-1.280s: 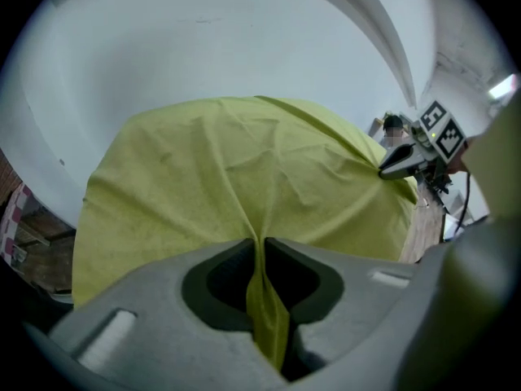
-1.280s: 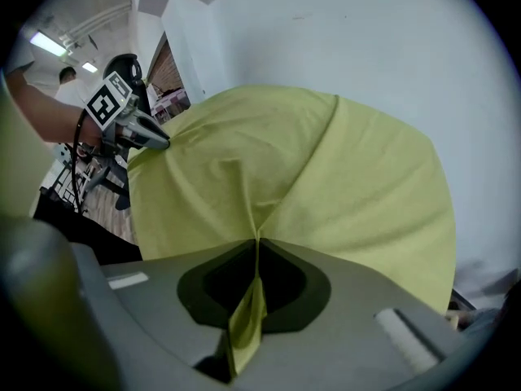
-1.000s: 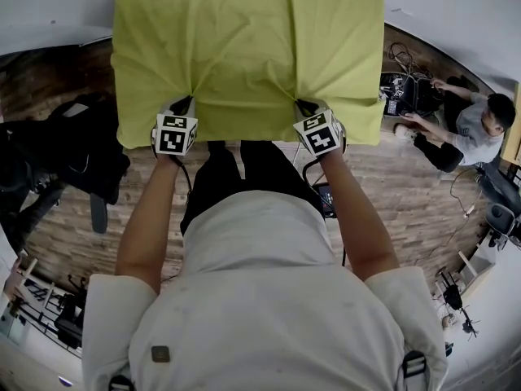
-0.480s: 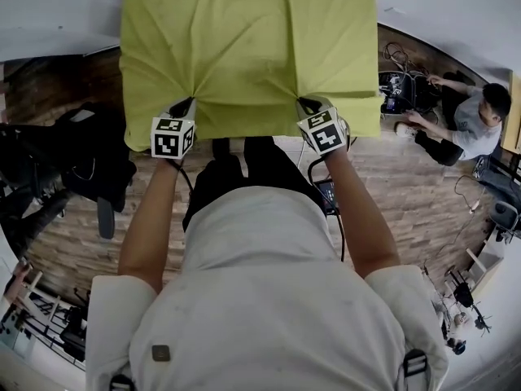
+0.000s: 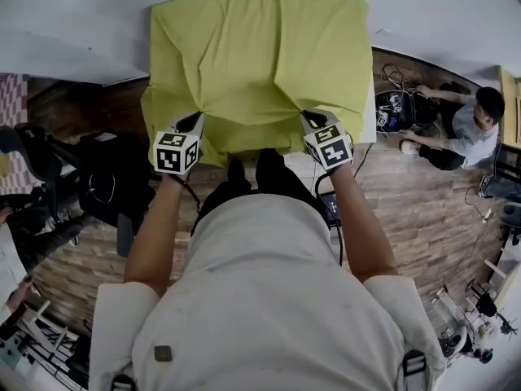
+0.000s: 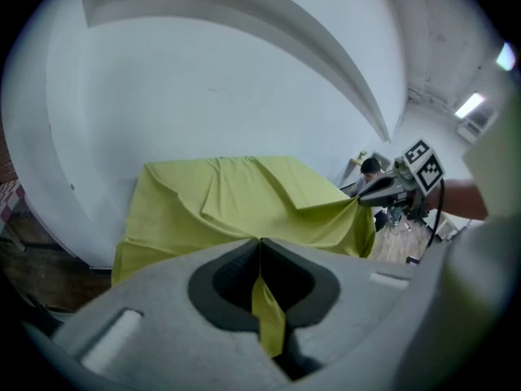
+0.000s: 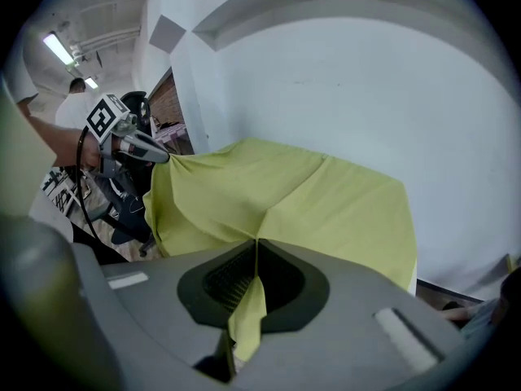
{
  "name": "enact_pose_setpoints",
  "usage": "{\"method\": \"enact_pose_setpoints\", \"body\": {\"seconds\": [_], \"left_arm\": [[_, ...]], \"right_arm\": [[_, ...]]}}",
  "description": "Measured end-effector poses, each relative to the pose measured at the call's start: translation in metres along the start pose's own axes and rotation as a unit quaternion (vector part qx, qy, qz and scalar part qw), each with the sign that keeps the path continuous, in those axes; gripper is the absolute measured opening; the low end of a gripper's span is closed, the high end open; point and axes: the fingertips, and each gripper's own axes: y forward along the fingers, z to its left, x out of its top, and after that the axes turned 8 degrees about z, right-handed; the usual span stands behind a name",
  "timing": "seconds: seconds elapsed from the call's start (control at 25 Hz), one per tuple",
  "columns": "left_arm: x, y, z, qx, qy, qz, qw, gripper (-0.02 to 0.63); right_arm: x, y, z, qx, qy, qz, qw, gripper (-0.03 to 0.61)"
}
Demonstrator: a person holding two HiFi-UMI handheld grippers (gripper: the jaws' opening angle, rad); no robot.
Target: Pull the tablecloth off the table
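A yellow-green tablecloth [image 5: 256, 59] drapes over a table against the white wall, creased and lifted along its near edge. My left gripper [image 5: 192, 124] is shut on the near left part of that edge, and a strip of cloth [image 6: 267, 320] shows pinched between its jaws. My right gripper [image 5: 310, 120] is shut on the near right part, with a fold of cloth [image 7: 247, 312] hanging between its jaws. Both grippers hold the cloth raised, pulling folds toward me. The table itself is hidden under the cloth except a white corner [image 5: 371, 112] at the right.
A person [image 5: 472, 129] sits on the wooden floor at the right among cables and gear [image 5: 395, 96]. A black office chair [image 5: 89, 190] and more equipment stand at the left. The white wall [image 5: 73, 23] lies behind the table.
Both grippers have risen with the cloth's near edge, which now lifts off the table's front and bunches into deeper folds. The view has shifted so more of the wall and floor shows.
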Motion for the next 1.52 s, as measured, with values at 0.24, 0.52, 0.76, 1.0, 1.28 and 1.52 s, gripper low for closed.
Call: {"method": "enact_pose_setpoints", "body": {"seconds": [0.24, 0.52, 0.76, 1.0, 1.28, 1.52], "left_arm": [[0.016, -0.054, 0.001, -0.009, 0.009, -0.044, 0.9989, 0.003], [0.057, -0.115, -0.004, -0.013, 0.05, -0.106, 0.993, 0.003], [0.106, -0.165, -0.03, -0.024, 0.09, -0.173, 0.9805, 0.005], [0.162, -0.213, -0.042, -0.036, 0.111, -0.238, 0.9643, 0.005], [0.189, -0.267, -0.063, -0.045, 0.144, -0.292, 0.9446, 0.005], [0.177, -0.28, -0.07, -0.058, 0.149, -0.298, 0.9411, 0.005]], "right_arm": [[0.029, -0.045, 0.009, -0.022, 0.022, -0.06, 0.998, 0.02], [0.077, -0.101, 0.025, -0.053, 0.013, -0.131, 0.99, 0.02], [0.108, -0.156, 0.032, -0.072, 0.016, -0.191, 0.979, 0.02], [0.152, -0.217, 0.023, -0.1, 0.007, -0.258, 0.961, 0.02], [0.176, -0.279, 0.03, -0.124, 0.004, -0.318, 0.94, 0.02], [0.165, -0.294, 0.052, -0.135, 0.008, -0.322, 0.937, 0.02]]}}
